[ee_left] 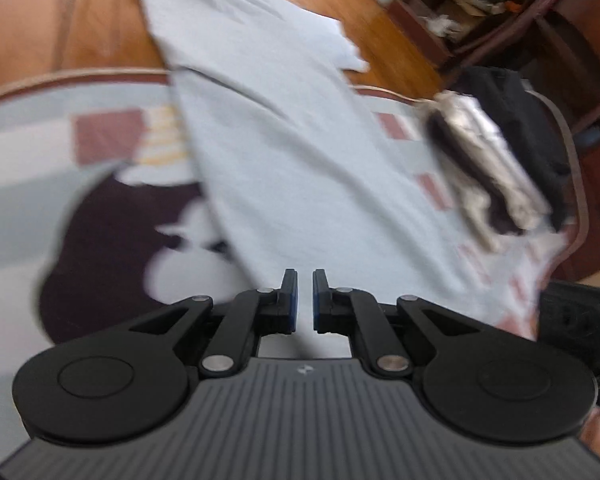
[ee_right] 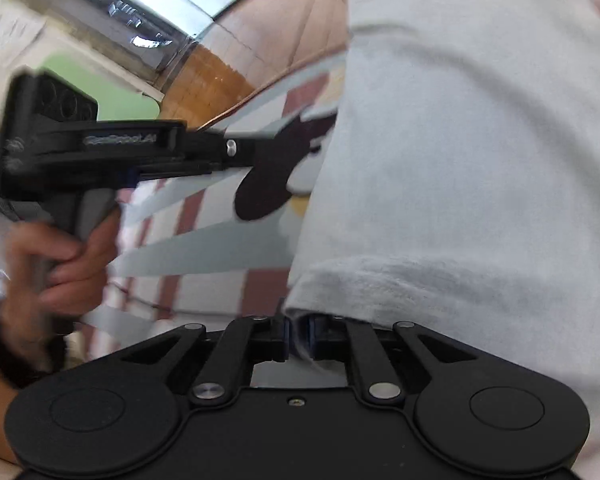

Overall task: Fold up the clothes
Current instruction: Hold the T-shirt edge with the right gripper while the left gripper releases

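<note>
A pale grey-blue T-shirt [ee_left: 292, 136] lies stretched over a patterned rug and the wooden floor. My left gripper [ee_left: 305, 300] hovers over its near end with the jaws a narrow gap apart and nothing between them. In the right wrist view the same shirt [ee_right: 480, 168] fills the right side, and my right gripper [ee_right: 298, 338] is shut on its hemmed edge [ee_right: 400, 280]. The left gripper's body [ee_right: 112, 152] and the hand holding it show at the left of that view.
The rug [ee_left: 40, 152] has red, white and dark patches and a cartoon figure. A pile of folded dark and light clothes [ee_left: 496, 160] lies on its right. A dark wooden shelf unit [ee_left: 500, 8] stands on the wooden floor [ee_left: 40, 12] at upper right.
</note>
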